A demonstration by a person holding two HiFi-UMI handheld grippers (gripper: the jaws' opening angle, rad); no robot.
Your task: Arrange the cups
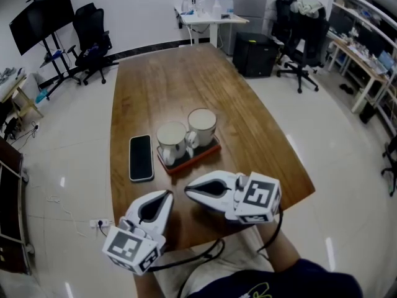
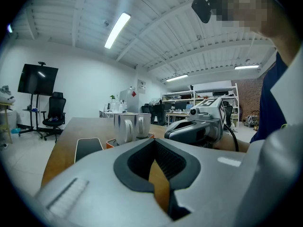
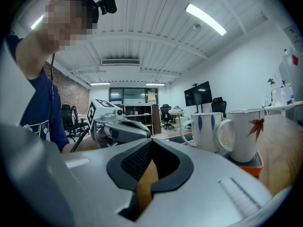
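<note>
Right now both tools are closed on nothing: my left gripper and right gripper hover almost tip to tip over the near end of the table. The nearer cup and the farther cup stand side by side on the tray, just beyond both tips, handles turned back toward me. I judge the right gripper slightly closer; the phone lies left of the tray
</note>
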